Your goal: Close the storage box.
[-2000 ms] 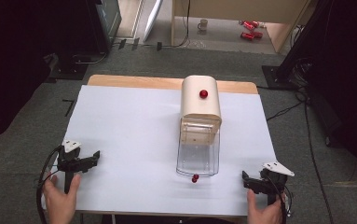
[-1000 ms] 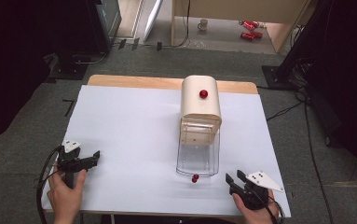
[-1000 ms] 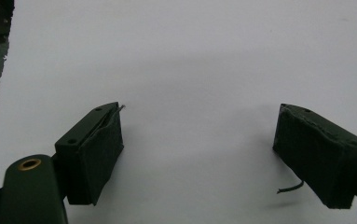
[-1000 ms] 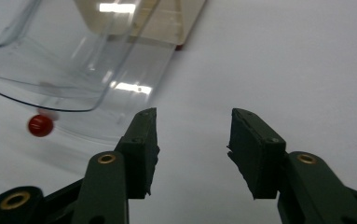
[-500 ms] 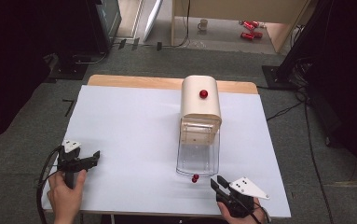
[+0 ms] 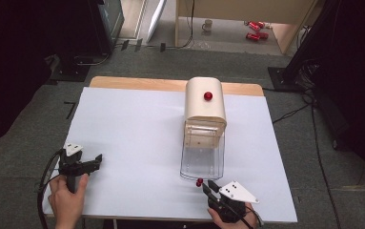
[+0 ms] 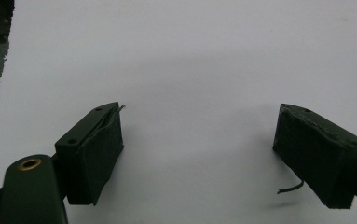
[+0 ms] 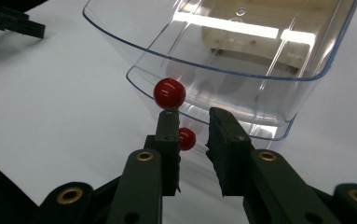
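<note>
Right gripper (image 8: pixel 192 119): I see its jaws just closed to a narrow gap, nothing clamped, at the clear plastic drawer (image 8: pixel 223 60) front, beside its small red ball knob (image 8: pixel 169 93) | left gripper (image 7: pixel 199 149): mine gapes wide, empty, over white table (image 6: pixel 132 129), well left of drawer.
</note>
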